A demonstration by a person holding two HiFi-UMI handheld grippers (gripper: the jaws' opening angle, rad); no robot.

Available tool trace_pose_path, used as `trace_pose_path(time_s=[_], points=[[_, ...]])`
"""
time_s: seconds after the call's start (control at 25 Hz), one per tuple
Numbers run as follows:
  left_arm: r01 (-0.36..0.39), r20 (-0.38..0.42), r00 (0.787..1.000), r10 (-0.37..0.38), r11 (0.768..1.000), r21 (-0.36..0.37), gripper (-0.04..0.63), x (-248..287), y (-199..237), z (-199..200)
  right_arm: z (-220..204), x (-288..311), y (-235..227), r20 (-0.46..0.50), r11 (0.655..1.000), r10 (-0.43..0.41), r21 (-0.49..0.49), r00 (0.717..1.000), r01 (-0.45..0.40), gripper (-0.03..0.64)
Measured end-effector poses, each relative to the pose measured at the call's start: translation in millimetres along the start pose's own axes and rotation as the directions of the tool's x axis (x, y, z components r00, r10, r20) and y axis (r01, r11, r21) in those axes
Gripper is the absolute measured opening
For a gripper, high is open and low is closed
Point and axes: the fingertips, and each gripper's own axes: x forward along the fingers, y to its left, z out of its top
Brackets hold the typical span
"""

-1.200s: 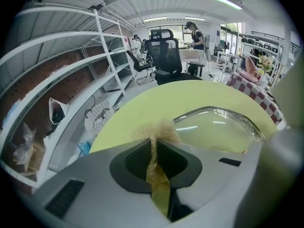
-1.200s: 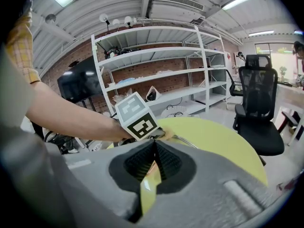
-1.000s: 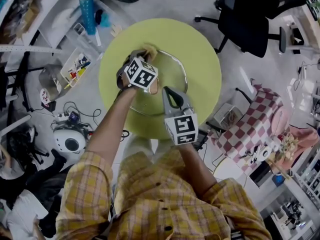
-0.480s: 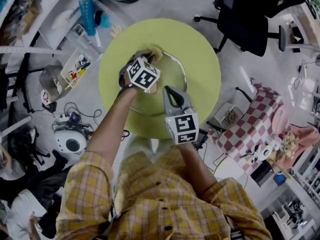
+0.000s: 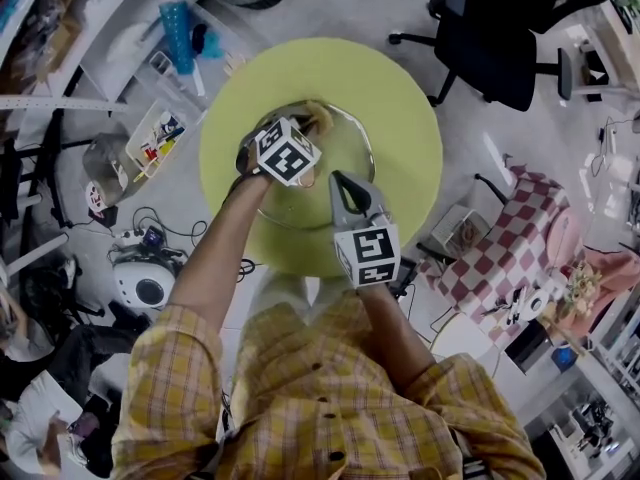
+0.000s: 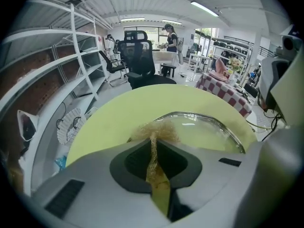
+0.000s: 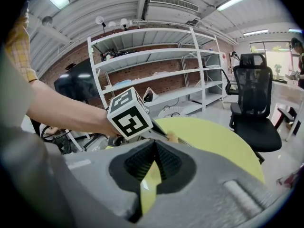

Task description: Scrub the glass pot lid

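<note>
As the round yellow-green tabletop (image 5: 410,78) lay beneath it, the glass pot lid (image 5: 352,153) sat flat and centred | right tool (image 7: 155,141): jaws together, tip over the lid's near edge | left tool (image 6: 153,139): jaws clamped on a golden mesh scrubber (image 6: 156,128) at the lid's far rim

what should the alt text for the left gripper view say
The left gripper is shut on a golden mesh scrubber, its tuft at the near rim of a glass pot lid lying on a round yellow-green table. White shelves stand at left, and a black office chair beyond the table.
</note>
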Motion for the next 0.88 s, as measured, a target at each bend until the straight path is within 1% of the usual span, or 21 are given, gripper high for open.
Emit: trace_pose_path(time_s=[0.16, 0.4, 0.56, 0.68, 0.72, 0.88], points=[[0.032, -0.012, 0.999, -0.032, 0.999, 0.010, 0.040, -2, -8, -1, 0, -3, -1, 0.004, 1.000, 0.000, 0.000, 1.000, 0.000, -0.003], [0.082, -0.048, 0.996, -0.080, 0.996, 0.044, 0.040, -5, -19, -4, 2, -7, 2, 0.011, 1.000, 0.001, -0.003, 1.000, -0.001, -0.003], [0.160, -0.085, 0.984, -0.157, 0.987, 0.028, 0.040, -6, -28, -9, 3, -11, 6, 0.014, 1.000, 0.026, -0.013, 1.000, -0.026, -0.003], [0.217, -0.123, 0.969, -0.214, 0.976, 0.013, 0.040, -8, -36, -5, 4, -16, 3, 0.019, 1.000, 0.020, -0.014, 1.000, -0.020, -0.003], [0.219, -0.137, 0.967, -0.214, 0.975, 0.021, 0.040, -10, -36, -3, 4, -17, 2, 0.020, 1.000, 0.016, -0.014, 1.000, -0.016, -0.003], [0.179, -0.180, 0.971, -0.160, 0.979, 0.098, 0.040, -15, -25, 5, 2, -20, -2, 0.019, 1.000, 0.011, -0.005, 1.000, -0.011, -0.003]])
